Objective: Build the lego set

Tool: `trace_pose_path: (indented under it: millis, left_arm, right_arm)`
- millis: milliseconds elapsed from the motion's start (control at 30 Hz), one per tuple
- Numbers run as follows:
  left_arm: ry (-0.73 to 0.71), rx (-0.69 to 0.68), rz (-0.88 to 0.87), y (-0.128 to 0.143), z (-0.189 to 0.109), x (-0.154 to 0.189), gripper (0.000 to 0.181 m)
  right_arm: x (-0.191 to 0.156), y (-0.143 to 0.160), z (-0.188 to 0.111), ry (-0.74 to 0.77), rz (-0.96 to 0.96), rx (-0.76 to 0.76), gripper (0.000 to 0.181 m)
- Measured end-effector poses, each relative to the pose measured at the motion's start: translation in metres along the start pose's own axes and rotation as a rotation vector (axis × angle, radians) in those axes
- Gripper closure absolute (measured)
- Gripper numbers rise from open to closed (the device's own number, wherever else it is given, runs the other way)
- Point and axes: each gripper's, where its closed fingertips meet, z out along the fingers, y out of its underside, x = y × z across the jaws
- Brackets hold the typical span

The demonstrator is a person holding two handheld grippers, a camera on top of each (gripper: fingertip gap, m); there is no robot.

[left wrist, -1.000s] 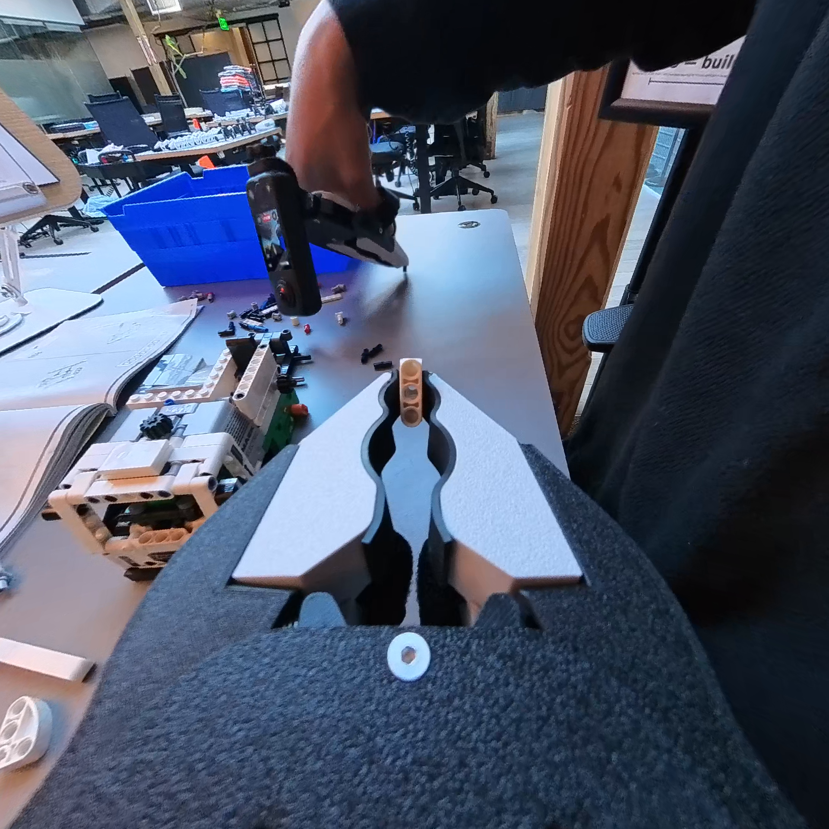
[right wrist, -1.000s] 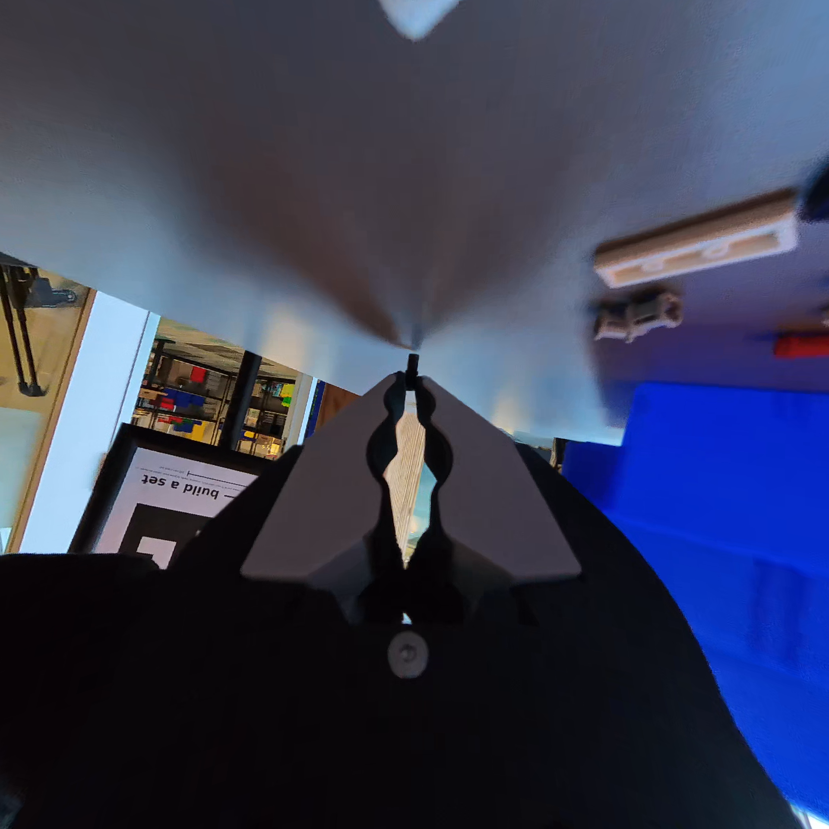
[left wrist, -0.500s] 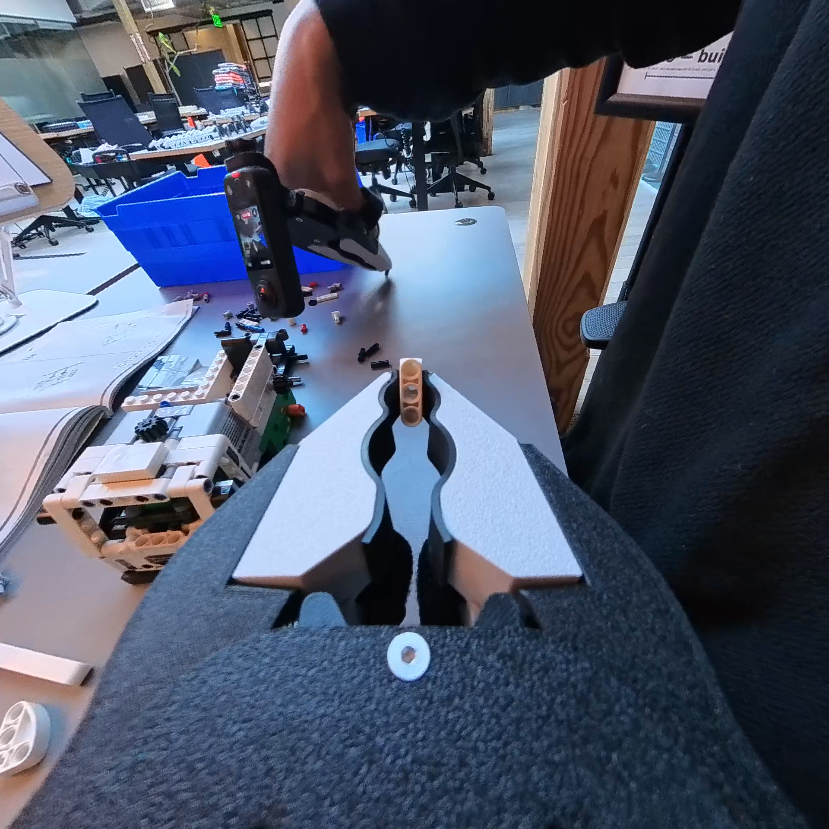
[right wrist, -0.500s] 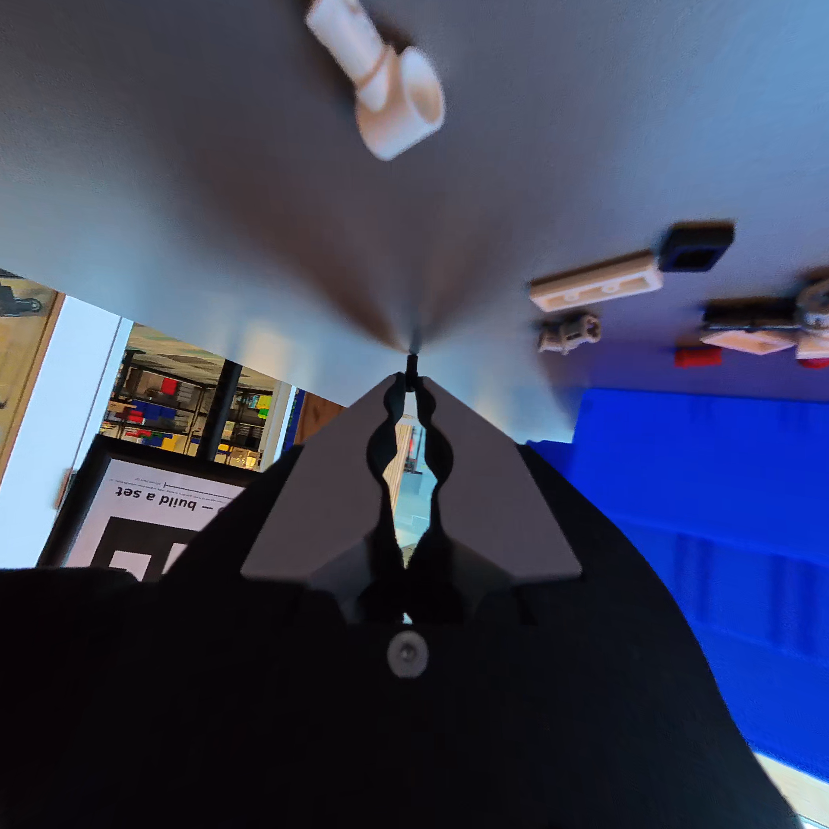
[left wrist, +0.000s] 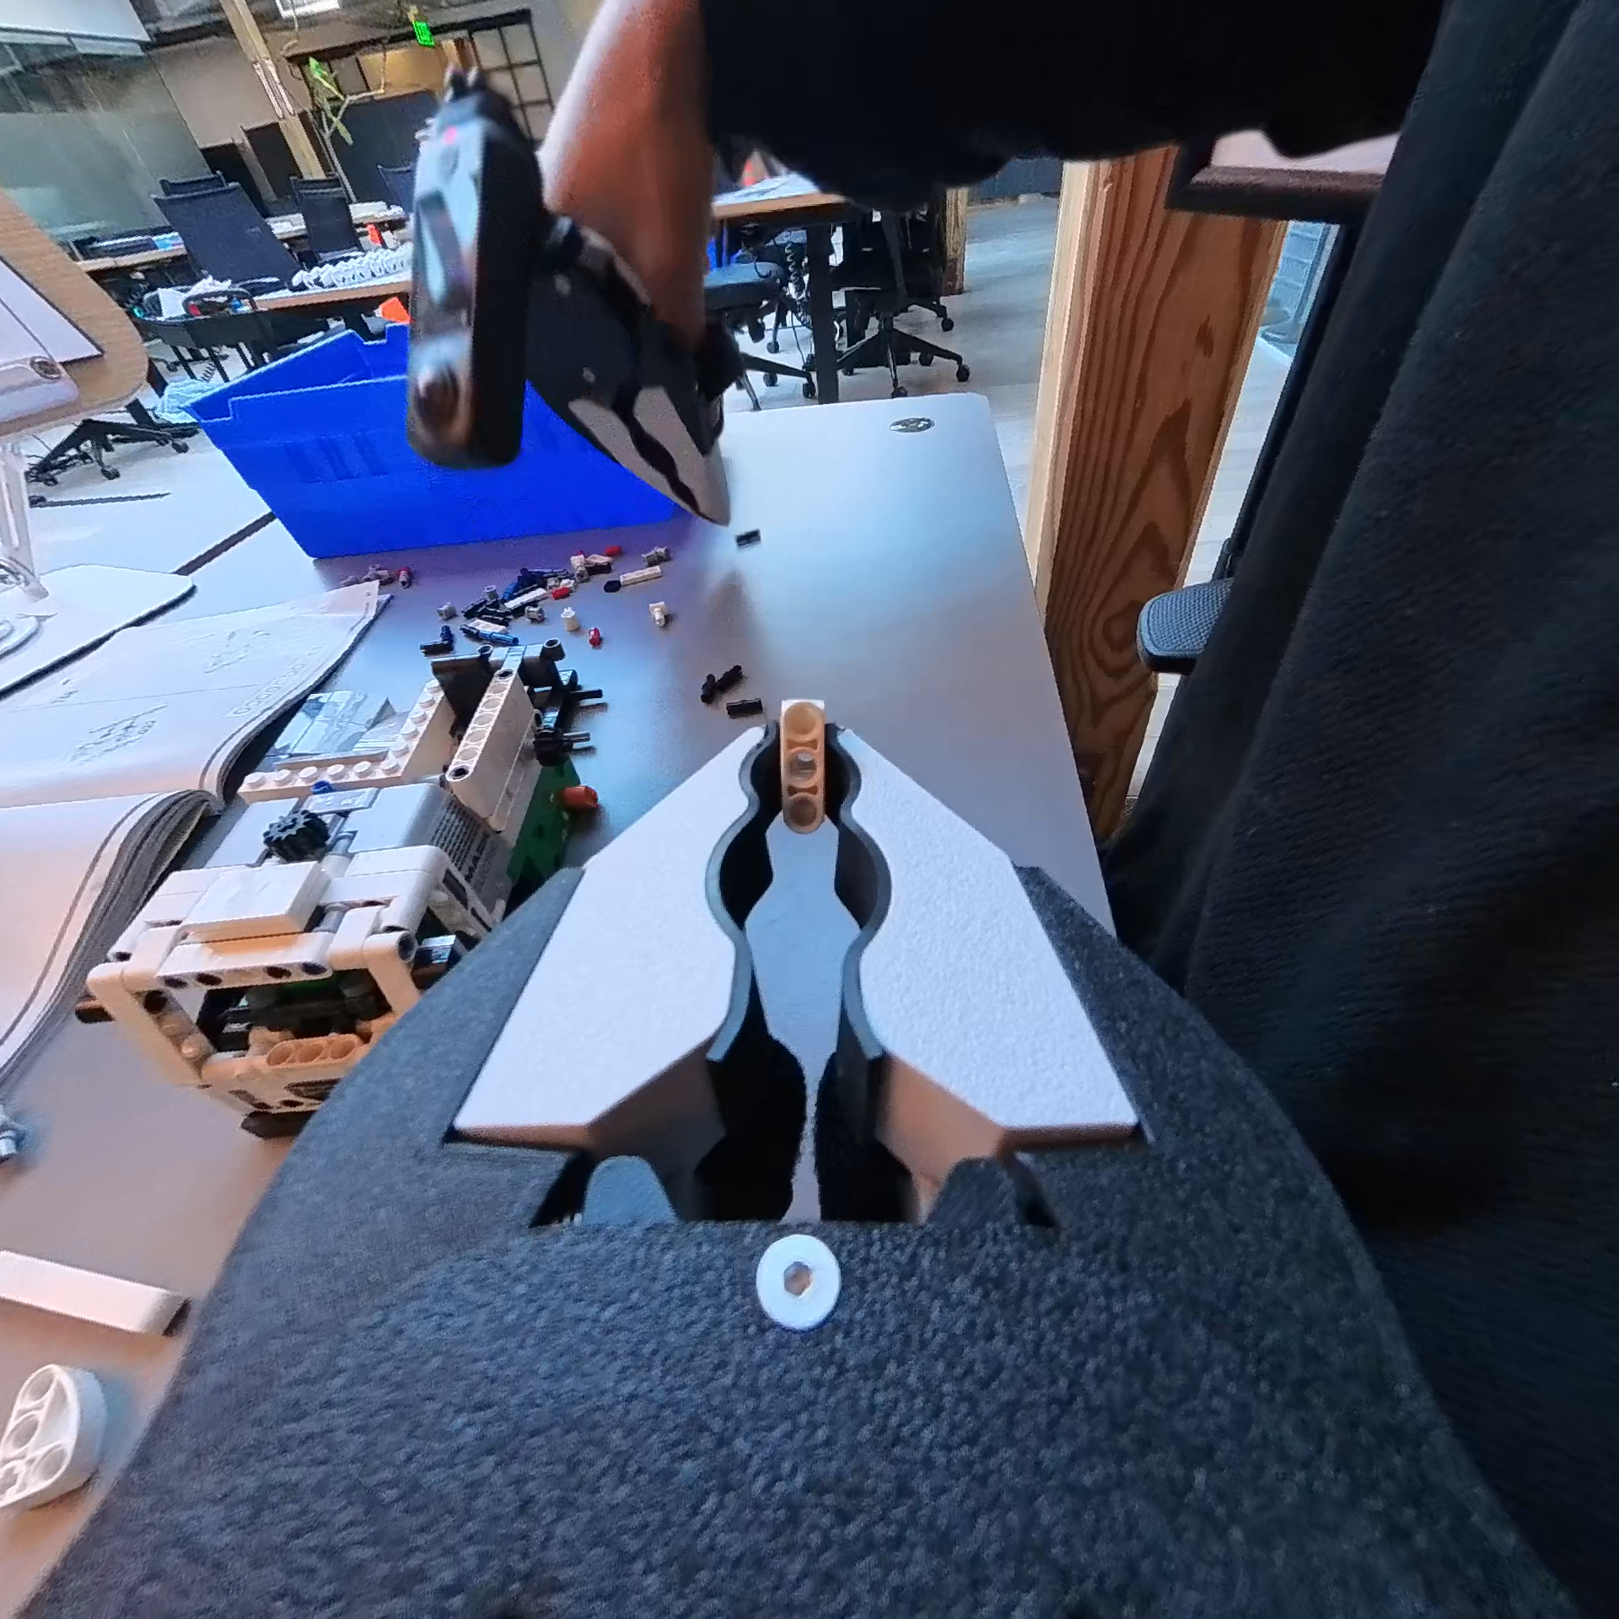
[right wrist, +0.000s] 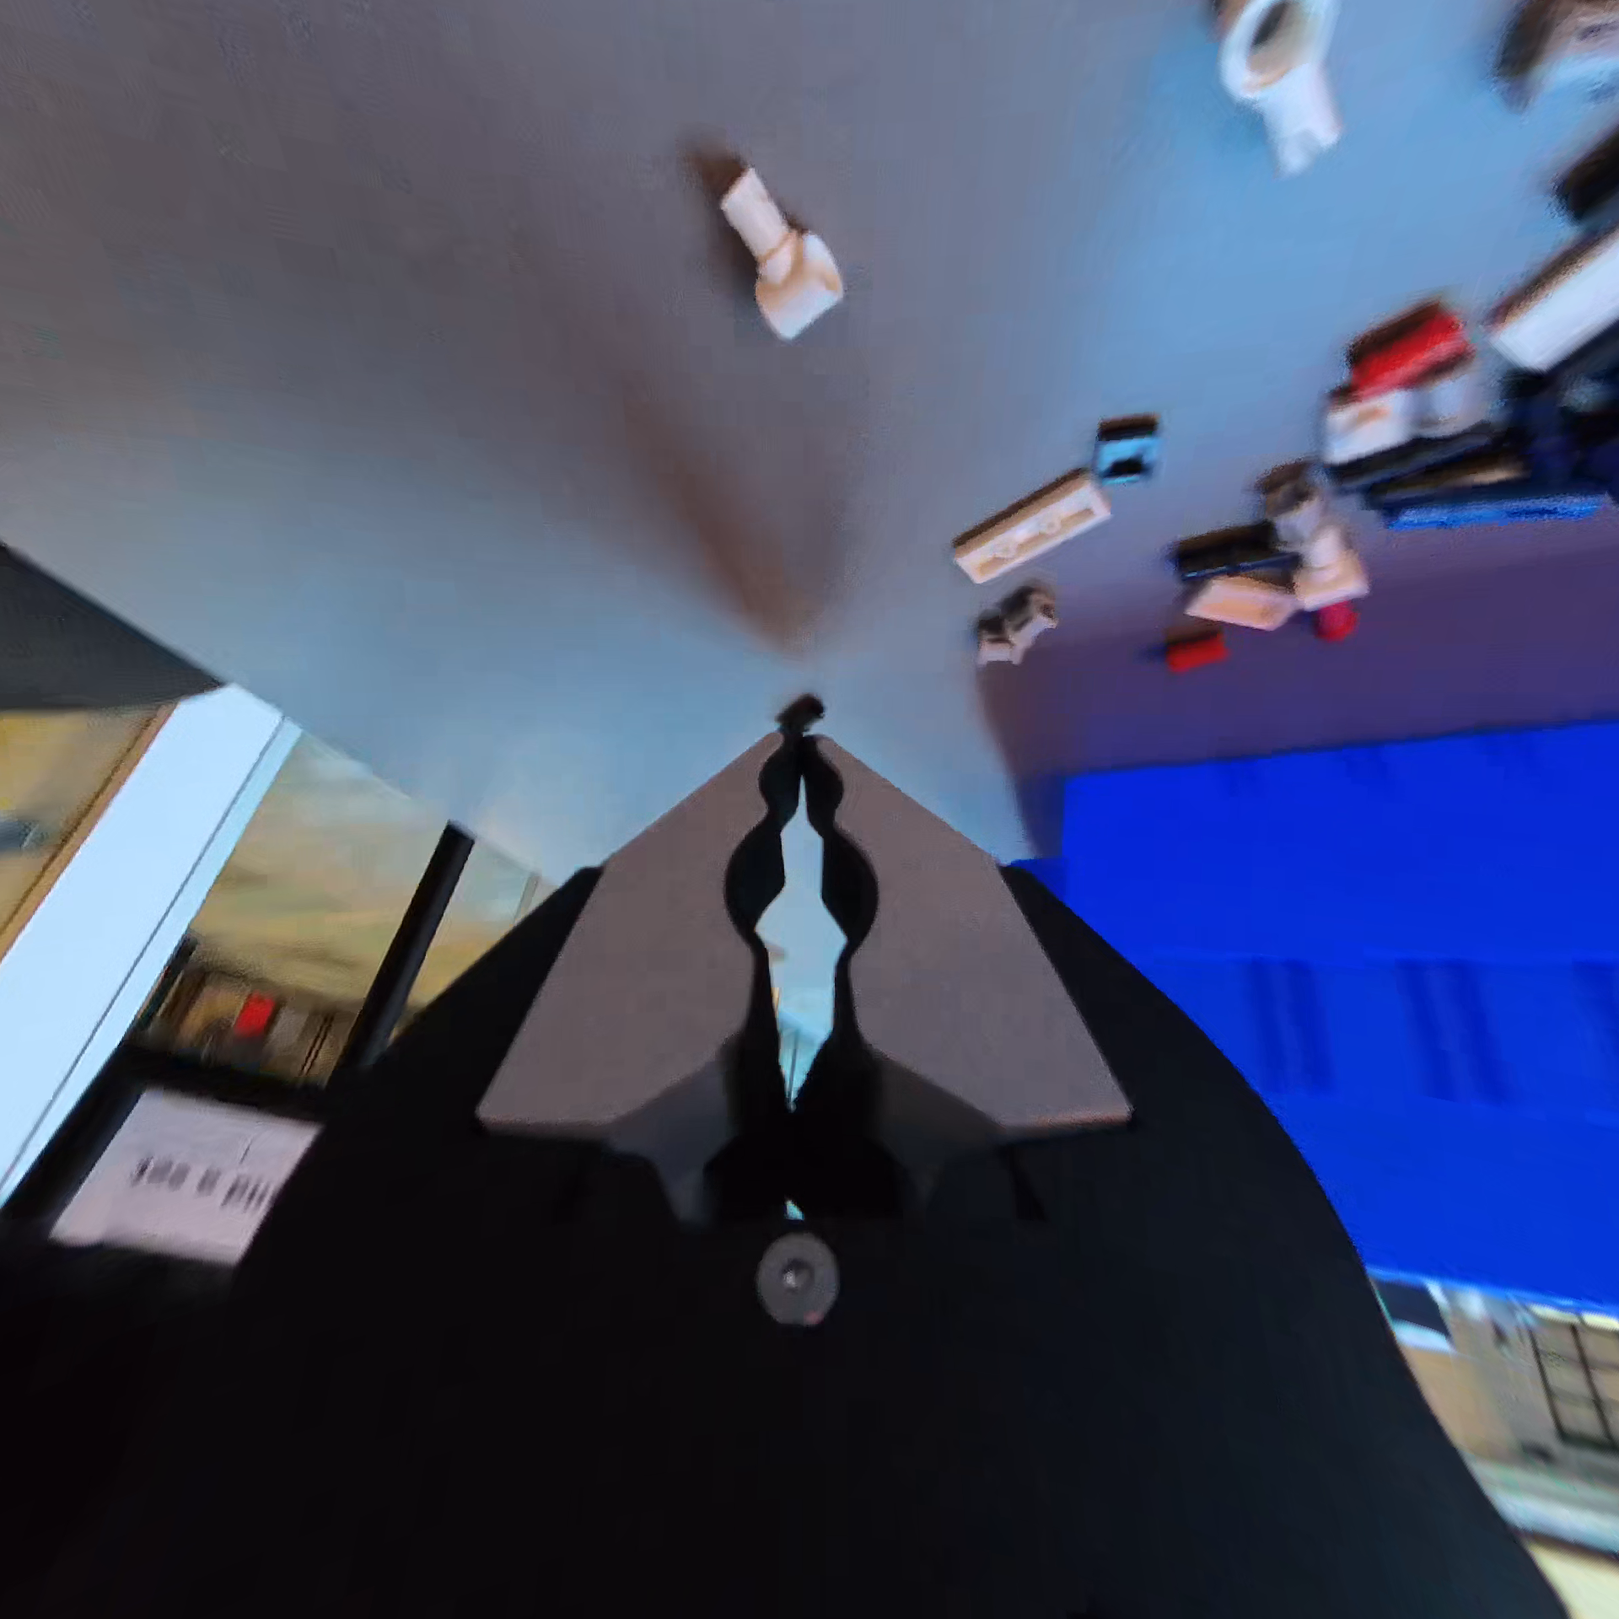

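Beam first: a short tan beam stands upright at the very tip of my left gripper, the fingers clamped on its lower half so that its pin holes face the camera and stay free. I read that as deliberate, since an open hole is what a connector needs.

The matching connector looks to be the small black pin at the tip of my right gripper. Those fingers are pressed together and appear to pinch the pin by one end, though the blur leaves the hold uncertain. In the left wrist view this gripper hangs above the far part of the surface, nose down, well apart from the beam.

The part-built model, white frame with grey and green inside, sits on the surface to the left of the left gripper, near enough to take a finished sub-part. Two more black pins lie just beyond the beam. Farther back the loose pieces are spread out singly in front of the blue bin, which makes picking easier. The open instruction booklet lies left of the model, within view.

My guess at the step: bring the pin across and seat it in the beam.
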Motion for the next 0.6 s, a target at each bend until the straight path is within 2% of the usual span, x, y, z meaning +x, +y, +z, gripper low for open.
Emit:
trace_pose_path:
  millis: [33, 100, 167, 233, 333, 400, 600]
  left_arm:
    - [-0.001, -0.002, 0.001, 0.000, 0.000, 0.000, 0.175]
    - [0.000, -0.003, -0.001, 0.001, 0.000, 0.000, 0.175]
    - [0.001, -0.003, -0.002, 0.001, 0.000, 0.000, 0.175]
    - [0.005, -0.003, -0.007, 0.000, 0.001, 0.000, 0.175]
    - [0.017, 0.001, -0.005, -0.001, 0.002, 0.002, 0.175]
    - [0.021, 0.002, -0.003, -0.002, 0.003, 0.003, 0.175]
    - [0.005, -0.008, -0.006, 0.002, 0.002, 0.000, 0.175]
  right_arm:
    - [0.004, -0.004, -0.003, 0.040, 0.028, 0.093, 0.181]
    - [0.009, -0.011, -0.012, 0.071, 0.167, 0.333, 0.180]
    - [0.008, -0.014, -0.019, 0.044, 0.344, 0.602, 0.167]
    - [0.002, -0.011, -0.013, -0.002, 0.508, 0.772, 0.163]
    - [0.001, -0.005, 0.004, 0.097, 0.565, 0.841, 0.162]
    - [0.006, 0.002, 0.012, 0.167, 0.577, 0.813, 0.164]
    - [0.004, 0.000, 0.016, 0.106, 0.507, 0.786, 0.170]
